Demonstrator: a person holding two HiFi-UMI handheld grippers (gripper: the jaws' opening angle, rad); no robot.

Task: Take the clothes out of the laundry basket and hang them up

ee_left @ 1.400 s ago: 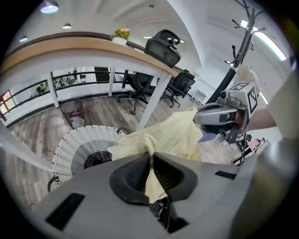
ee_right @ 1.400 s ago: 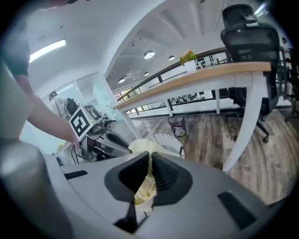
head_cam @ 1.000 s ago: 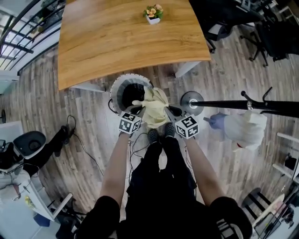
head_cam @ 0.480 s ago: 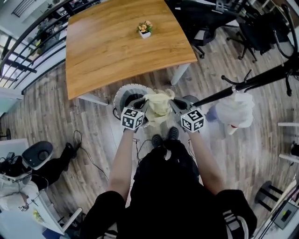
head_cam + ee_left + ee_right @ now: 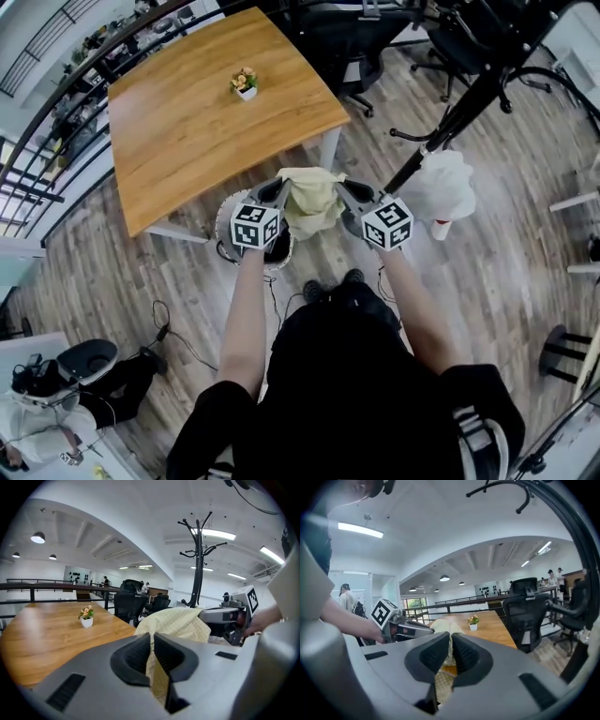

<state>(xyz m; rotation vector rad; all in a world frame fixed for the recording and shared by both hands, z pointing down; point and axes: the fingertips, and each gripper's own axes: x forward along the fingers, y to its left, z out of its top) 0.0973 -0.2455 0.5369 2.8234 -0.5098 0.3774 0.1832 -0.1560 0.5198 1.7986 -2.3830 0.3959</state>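
The left hand-held gripper [image 5: 152, 640] and the right hand-held gripper [image 5: 450, 645] are each clamped on an edge of the pale yellow garment [image 5: 309, 199]. It hangs bunched between them, held up clear above the laundry basket [image 5: 223, 225]. To the right of the basket, a black coat stand [image 5: 450, 122] carries a white garment [image 5: 442, 186].

You're in an open-plan office: black swivel chairs [image 5: 528, 609], a long wooden table [image 5: 187, 131], a coat stand [image 5: 198, 573], ceiling strip lights [image 5: 216, 534].
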